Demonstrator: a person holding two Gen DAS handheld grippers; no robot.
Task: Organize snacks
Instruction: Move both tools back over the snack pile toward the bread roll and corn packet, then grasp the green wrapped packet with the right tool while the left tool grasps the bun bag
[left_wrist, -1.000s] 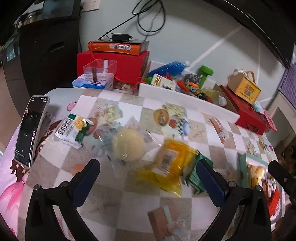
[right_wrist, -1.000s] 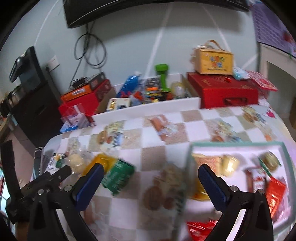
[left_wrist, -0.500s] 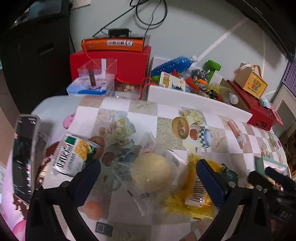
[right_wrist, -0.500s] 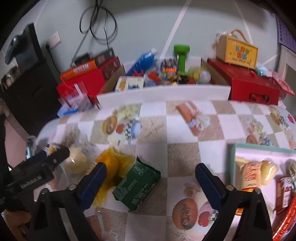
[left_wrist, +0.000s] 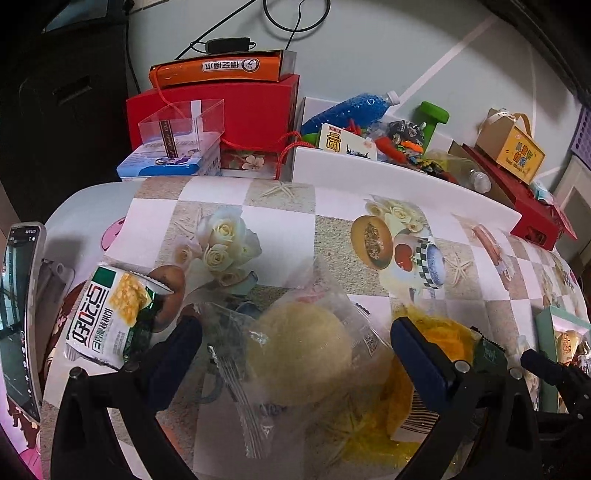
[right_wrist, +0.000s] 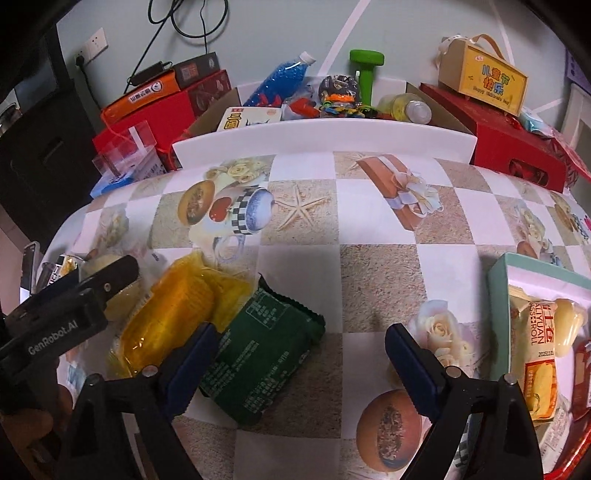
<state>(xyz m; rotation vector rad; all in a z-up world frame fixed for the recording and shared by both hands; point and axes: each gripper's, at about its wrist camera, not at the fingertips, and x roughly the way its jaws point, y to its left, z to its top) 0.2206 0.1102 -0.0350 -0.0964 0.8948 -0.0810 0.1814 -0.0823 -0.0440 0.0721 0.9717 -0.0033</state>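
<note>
A round pale bun in a clear wrapper (left_wrist: 299, 350) lies on the checked tablecloth between the fingers of my left gripper (left_wrist: 297, 343), which is open and low over it. To its left lies a white-and-green cracker packet (left_wrist: 107, 317); to its right, a yellow packet (left_wrist: 443, 336). My right gripper (right_wrist: 301, 354) is open with its jaws closing. The dark green packet (right_wrist: 258, 347) lies between them, against the left finger and clear of the right one. The yellow packet (right_wrist: 173, 314) touches the green one. The left gripper (right_wrist: 74, 306) shows at the left of the right wrist view.
A teal-rimmed tray (right_wrist: 498, 280) with several snacks sits at the right. A phone (left_wrist: 18, 314) stands at the left table edge. Behind a white ledge (right_wrist: 321, 136) are red boxes (left_wrist: 240, 107), a blue bottle (right_wrist: 280, 77), a green dumbbell (right_wrist: 365, 70) and a yellow gift box (right_wrist: 484, 85).
Both grippers have come down and closer to the snacks. The left one now straddles the bun; the right one has moved left over the green packet.
</note>
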